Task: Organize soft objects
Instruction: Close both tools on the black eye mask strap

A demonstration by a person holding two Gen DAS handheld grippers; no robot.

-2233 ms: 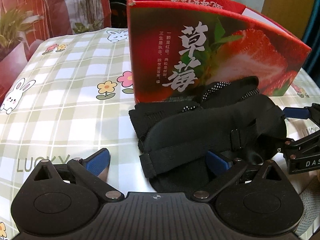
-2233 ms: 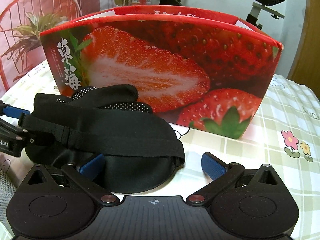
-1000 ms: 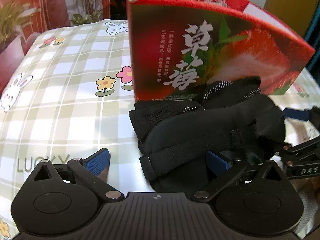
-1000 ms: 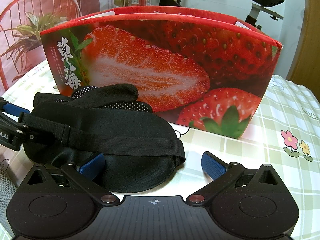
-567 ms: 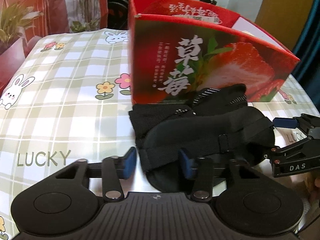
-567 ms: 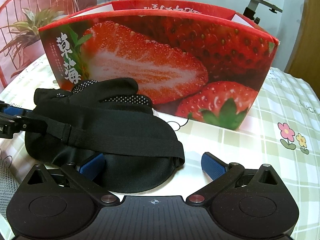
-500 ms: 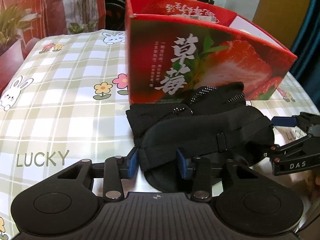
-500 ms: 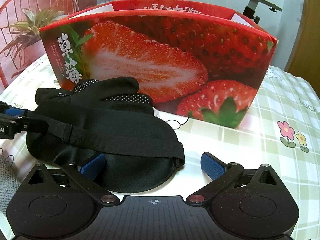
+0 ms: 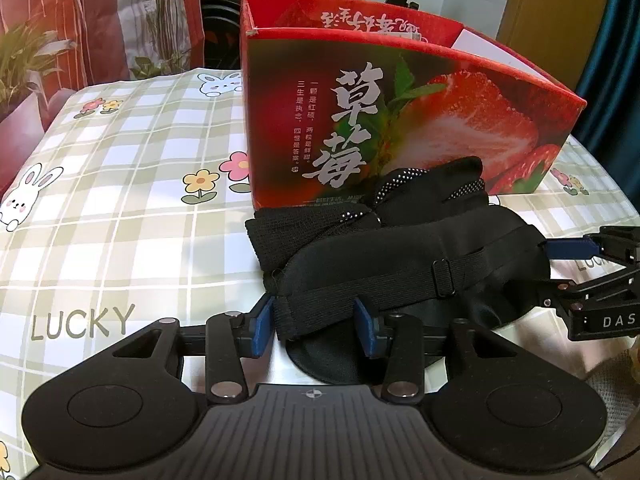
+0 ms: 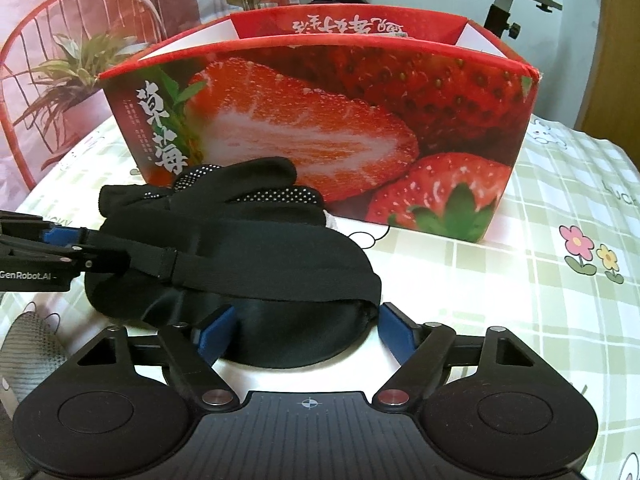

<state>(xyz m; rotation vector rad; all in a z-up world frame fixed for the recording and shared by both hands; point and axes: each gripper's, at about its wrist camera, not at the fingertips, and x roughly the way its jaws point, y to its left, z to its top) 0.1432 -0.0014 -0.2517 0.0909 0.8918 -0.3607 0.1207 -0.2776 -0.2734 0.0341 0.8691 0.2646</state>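
Observation:
A black sleep mask [image 9: 384,264] with an elastic strap lies on the checked tablecloth in front of a red strawberry box [image 9: 400,120]. Black dotted gloves [image 9: 420,192] lie behind it, against the box. My left gripper [image 9: 316,326] is shut on the mask's left strap end. In the right wrist view the mask [image 10: 248,264] lies between the half-closed blue pads of my right gripper [image 10: 306,330], which reach around its right end without clear contact. The gloves [image 10: 224,188] and the box [image 10: 320,136] show behind it.
The checked tablecloth [image 9: 120,208] with rabbits and flowers spreads to the left. A grey knitted item [image 10: 32,344] lies at the lower left of the right wrist view. A red chair with a plant [image 10: 60,72] and an exercise bike stand beyond the table.
My left gripper has closed from wide open onto the mask's strap end. My right gripper has narrowed around the mask's other end and moved closer to it.

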